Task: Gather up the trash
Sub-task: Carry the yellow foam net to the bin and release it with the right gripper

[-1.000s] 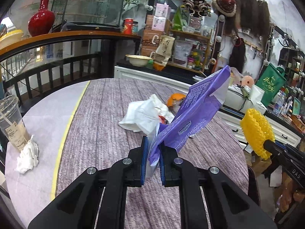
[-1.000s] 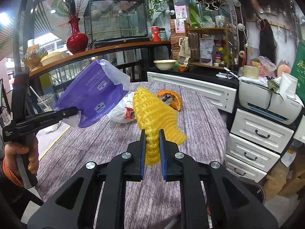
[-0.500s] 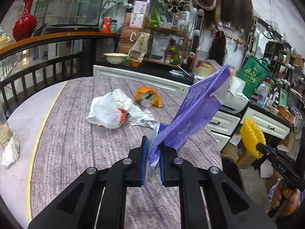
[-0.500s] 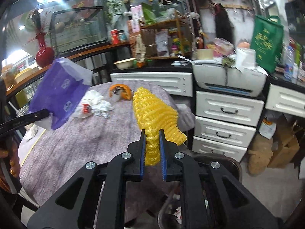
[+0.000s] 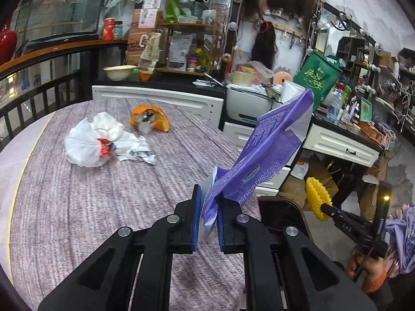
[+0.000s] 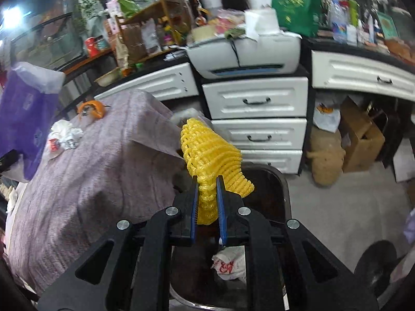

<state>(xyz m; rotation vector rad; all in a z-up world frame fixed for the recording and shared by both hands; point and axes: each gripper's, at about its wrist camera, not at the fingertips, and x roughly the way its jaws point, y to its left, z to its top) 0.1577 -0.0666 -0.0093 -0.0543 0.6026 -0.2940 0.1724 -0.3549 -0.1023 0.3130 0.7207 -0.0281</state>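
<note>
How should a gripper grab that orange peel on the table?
Pinch the raised curved rim of the orange peel from above. It lies domed like a cup on the table, so its edge stands up thin enough to fit between the fingers.

Two hand-held grippers (image 5: 207, 215) (image 6: 208, 207), one bin (image 6: 275, 181)

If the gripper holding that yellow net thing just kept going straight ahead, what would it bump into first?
Probably the dark trash bin right beyond the right gripper and its yellow foam net; depth is hard to judge here.
</note>
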